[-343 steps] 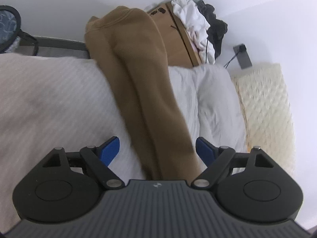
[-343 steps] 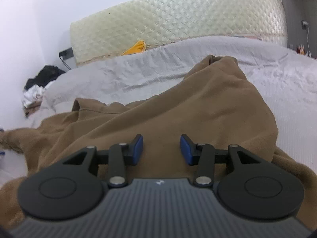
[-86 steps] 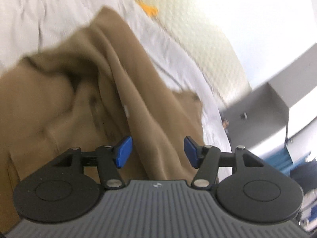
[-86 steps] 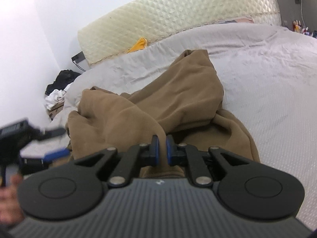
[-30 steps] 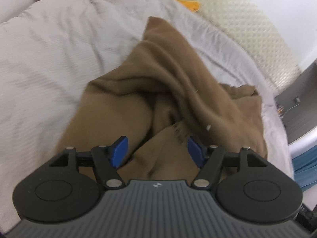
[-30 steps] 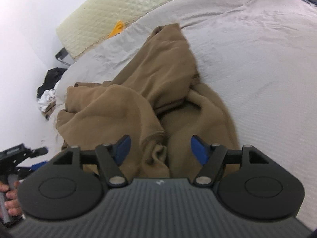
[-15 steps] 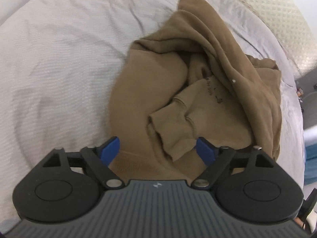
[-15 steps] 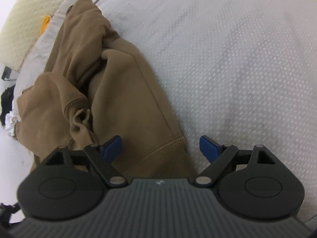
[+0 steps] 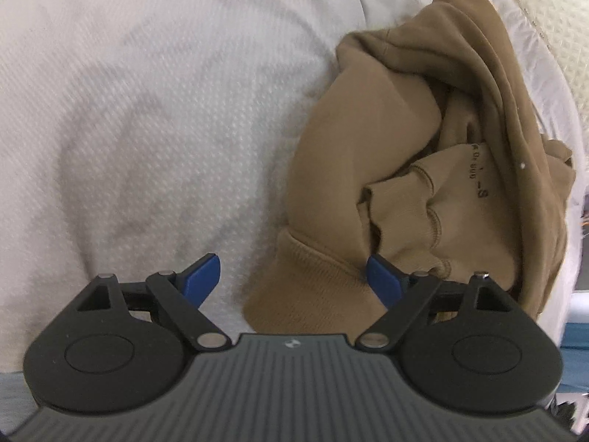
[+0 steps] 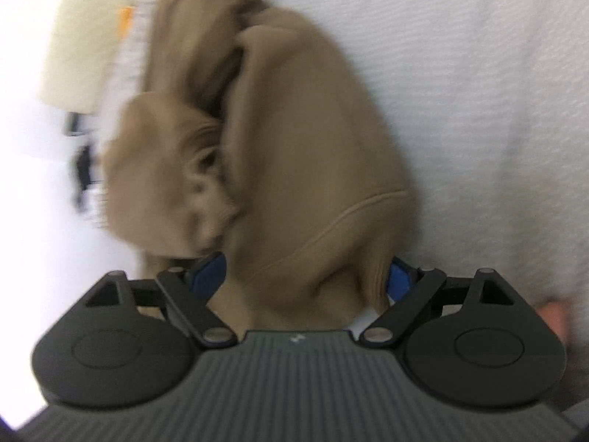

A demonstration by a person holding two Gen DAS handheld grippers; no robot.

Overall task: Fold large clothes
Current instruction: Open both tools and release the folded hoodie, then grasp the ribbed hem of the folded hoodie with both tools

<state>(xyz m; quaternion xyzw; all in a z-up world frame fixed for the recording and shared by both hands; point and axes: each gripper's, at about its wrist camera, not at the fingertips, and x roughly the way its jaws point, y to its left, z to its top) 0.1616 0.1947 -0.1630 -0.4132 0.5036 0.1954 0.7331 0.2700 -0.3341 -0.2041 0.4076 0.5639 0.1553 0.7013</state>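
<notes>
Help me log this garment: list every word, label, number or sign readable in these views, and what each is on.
Dark print on the brown sweatshirt, inside near the collar: too small and distorted to read.
Small pale emblem on the left hand-held gripper body: no legible text.
Right wrist view: blurred, nothing readable.

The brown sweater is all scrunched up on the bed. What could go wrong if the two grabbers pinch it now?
The brown sweater lies bunched in layers, so the open left gripper, around the ribbed hem, might pinch several layers and tangle it more. The open right gripper has thick cloth between its fingers; this view is blurred, so it may close on the wrong fold. The sweater also lies near the bed's edge and could slide off.
</notes>
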